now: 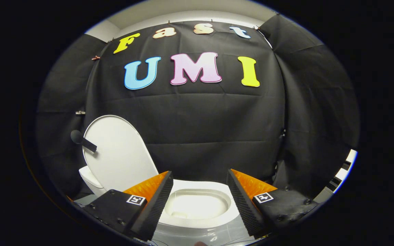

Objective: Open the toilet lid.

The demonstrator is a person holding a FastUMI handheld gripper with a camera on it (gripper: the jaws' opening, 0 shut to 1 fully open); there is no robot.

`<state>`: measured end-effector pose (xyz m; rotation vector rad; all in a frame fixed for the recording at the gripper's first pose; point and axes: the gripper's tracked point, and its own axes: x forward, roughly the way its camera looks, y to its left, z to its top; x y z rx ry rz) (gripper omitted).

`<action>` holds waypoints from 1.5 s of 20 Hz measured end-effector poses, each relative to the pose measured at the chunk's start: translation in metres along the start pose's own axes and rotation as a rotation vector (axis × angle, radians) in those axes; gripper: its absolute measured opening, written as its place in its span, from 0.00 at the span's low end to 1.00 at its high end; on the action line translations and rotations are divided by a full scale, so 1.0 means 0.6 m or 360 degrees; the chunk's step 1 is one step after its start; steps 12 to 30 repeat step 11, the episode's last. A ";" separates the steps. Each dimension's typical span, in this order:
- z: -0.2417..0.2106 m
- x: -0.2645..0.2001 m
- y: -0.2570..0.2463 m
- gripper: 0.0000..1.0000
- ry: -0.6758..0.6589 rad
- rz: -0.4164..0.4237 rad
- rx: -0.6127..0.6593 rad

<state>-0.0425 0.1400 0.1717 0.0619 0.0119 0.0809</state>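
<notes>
- Looking done, by the frame — lid [116,150] standing upright beyond the left finger, leaning back toward the cloth [217,130].
- Hovering over the open bowl [197,205] — gripper [199,200] spread wide, gripping nothing.
- Showing pale floor [197,237] below, a dark handle [82,140] beside the lid.

Gripper camera rides behind fingers [156,201], faces booth wall [197,130], looks down (slightly) onto near toilet bowl [197,205].

white toilet lid [116,150] raised upright, bowl [197,205] uncovered
</notes>
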 end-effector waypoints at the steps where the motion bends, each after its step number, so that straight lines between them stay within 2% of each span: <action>1: 0.001 0.000 -0.002 0.99 -0.0003 -0.0002 0.0001; 30: 0.000 0.002 -0.004 0.99 0.0008 0.0006 -0.0002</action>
